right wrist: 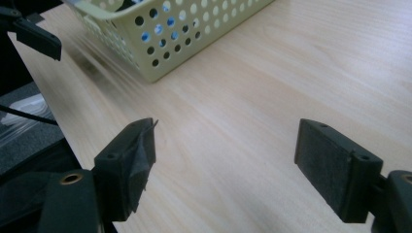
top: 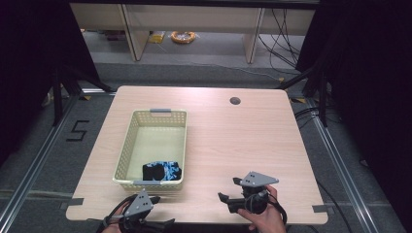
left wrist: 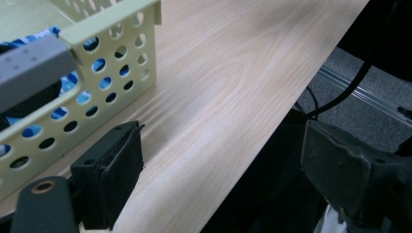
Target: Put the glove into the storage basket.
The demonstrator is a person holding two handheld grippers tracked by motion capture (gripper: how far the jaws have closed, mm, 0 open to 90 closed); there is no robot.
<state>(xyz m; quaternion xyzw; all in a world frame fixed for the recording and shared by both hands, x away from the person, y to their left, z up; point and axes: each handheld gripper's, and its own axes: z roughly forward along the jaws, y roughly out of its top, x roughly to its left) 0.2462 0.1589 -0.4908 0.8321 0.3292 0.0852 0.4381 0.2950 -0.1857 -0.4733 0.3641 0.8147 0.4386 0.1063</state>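
Cloth (top: 162, 171), black and blue, lay bundled at the basket's (top: 127, 145) six o'clock end in the high view, likely dropped there; both grippers sat empty at the bench's (top: 233, 141) near edge. Left gripper (left wrist: 221, 170) view: jaws apart, basket at ten o'clock. Right gripper (right wrist: 233, 165) view: jaws wide apart over bare bench, basket at eleven o'clock.

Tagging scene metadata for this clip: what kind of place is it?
Probably a lab recording station, not a home. A bare wooden table stands on grey floor between metal floor rails, closed in by black curtains, with loose cables behind. A perforated basket with folded dark-and-blue cloth is the sole prop.
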